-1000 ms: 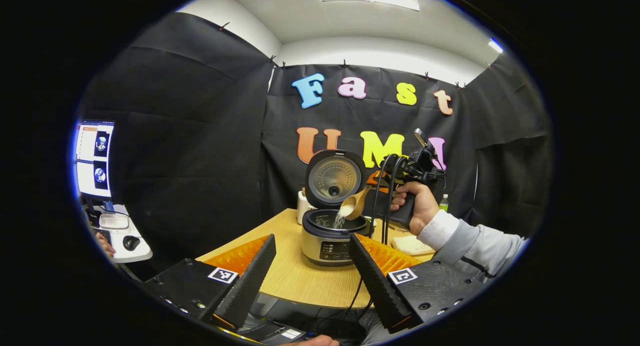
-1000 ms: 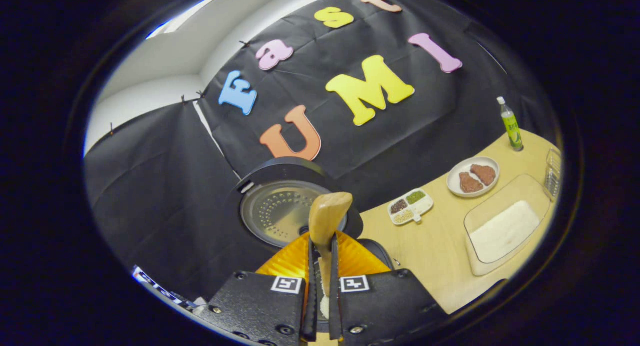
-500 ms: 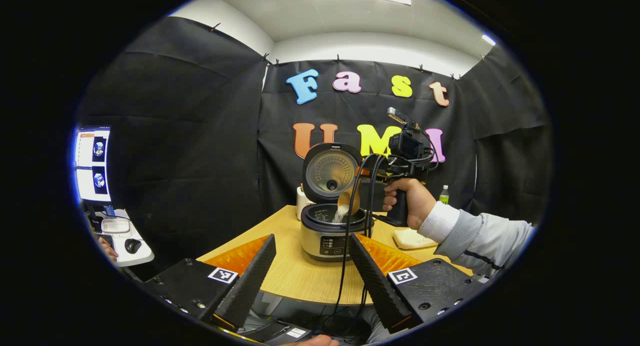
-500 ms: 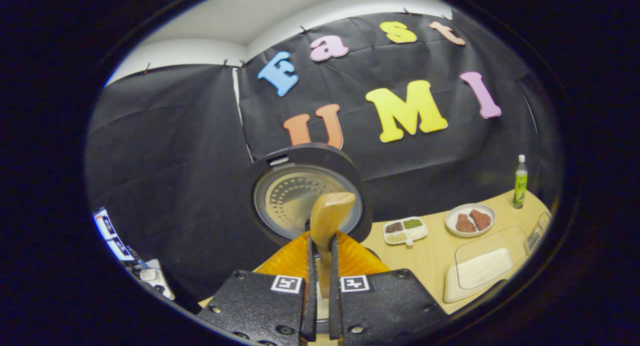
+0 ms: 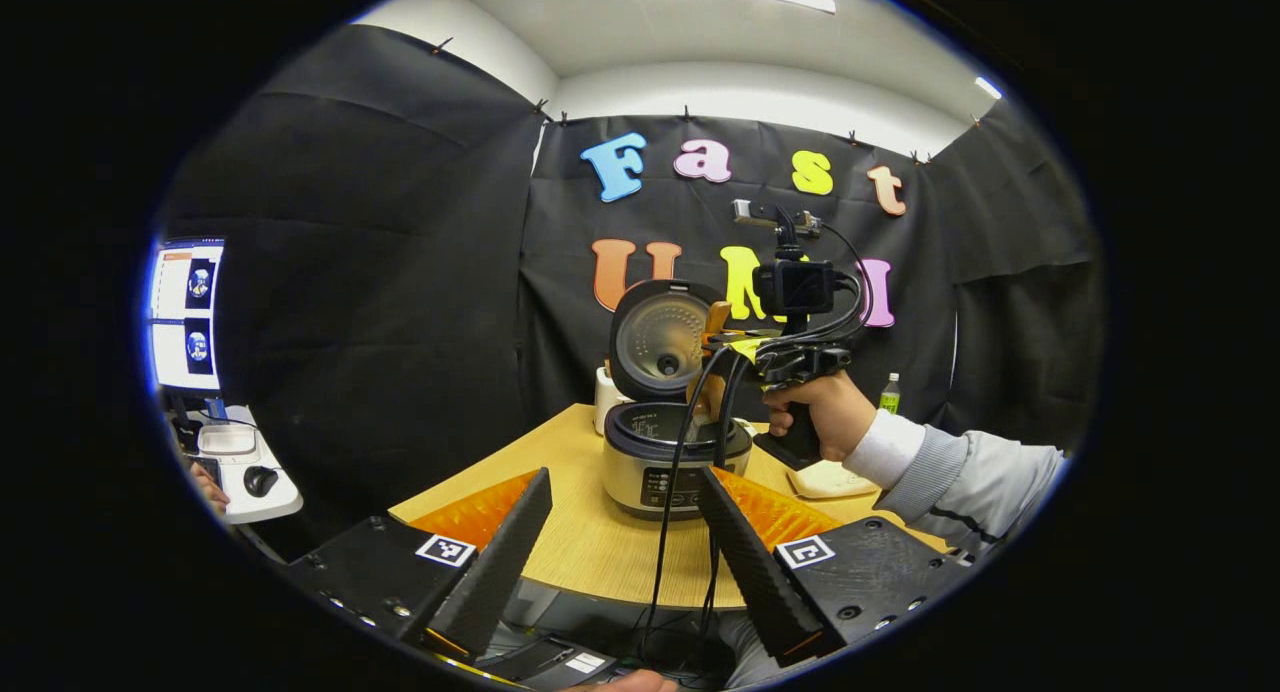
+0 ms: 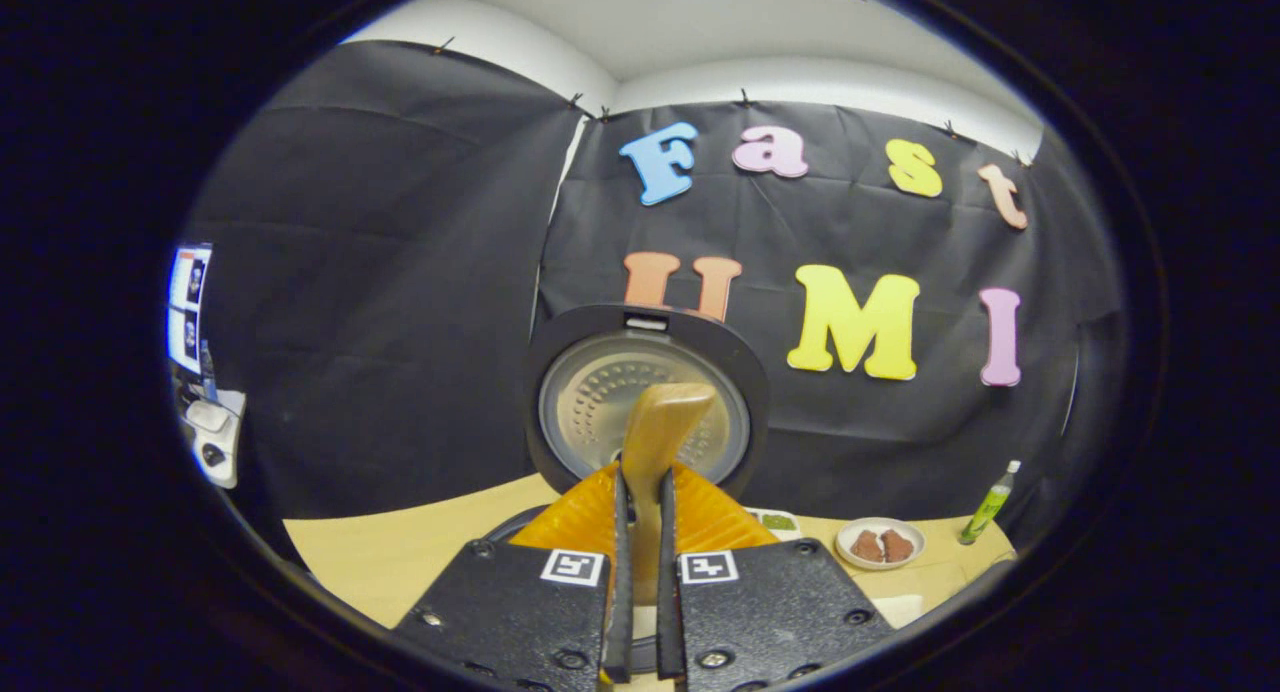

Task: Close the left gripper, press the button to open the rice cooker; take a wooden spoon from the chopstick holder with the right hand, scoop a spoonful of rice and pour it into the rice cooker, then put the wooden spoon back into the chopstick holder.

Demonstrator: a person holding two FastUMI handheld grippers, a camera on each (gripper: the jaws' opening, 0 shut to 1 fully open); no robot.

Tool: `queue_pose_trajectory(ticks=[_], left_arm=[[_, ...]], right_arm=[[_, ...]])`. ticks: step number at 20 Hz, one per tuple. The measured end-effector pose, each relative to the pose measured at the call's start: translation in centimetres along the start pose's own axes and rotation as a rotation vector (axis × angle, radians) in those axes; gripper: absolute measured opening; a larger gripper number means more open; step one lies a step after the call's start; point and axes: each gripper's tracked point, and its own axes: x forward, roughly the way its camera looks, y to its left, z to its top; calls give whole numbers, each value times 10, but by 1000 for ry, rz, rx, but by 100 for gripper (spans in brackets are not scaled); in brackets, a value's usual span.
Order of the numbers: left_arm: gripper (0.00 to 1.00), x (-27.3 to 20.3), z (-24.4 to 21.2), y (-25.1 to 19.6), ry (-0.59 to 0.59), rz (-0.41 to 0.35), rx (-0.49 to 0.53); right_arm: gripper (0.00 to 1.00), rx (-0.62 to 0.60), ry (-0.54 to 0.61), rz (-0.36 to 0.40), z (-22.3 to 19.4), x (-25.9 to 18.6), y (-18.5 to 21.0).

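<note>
Right tool (image 6: 640, 532) grips wooden spoon (image 6: 660, 427) above open rice cooker (image 5: 675, 452).

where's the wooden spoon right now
The wooden spoon is clamped between the right gripper's fingers, its handle end rising in front of the rice cooker's raised lid in the right gripper view.

In the right gripper view, the right gripper (image 6: 640, 572) is covering the wooden spoon (image 6: 660, 434) bowl and the rice cooker (image 6: 645, 402) pot below its fingers. In the left gripper view, cables (image 5: 690, 442) are crossing the cooker's front panel, its markings too small to tell.
</note>
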Motion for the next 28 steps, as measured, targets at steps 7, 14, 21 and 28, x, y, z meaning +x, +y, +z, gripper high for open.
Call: queue_pose_trajectory(ticks=[7,14,21,28], left_arm=[[94,6,-9,3,-9,4,-11],[94,11,-13,-1,2,-2,2],[94,17,-13,-10,8,3,-10],[95,27,-14,-36,9,-27,-13]], right_arm=[[14,-90,0,-35,0,-2,3],[14,-73,-9,-68,16,-15,-22],[14,-11,-51,-150,60,-45,-111],[14,50,-60,-308,69,-77,-242]])
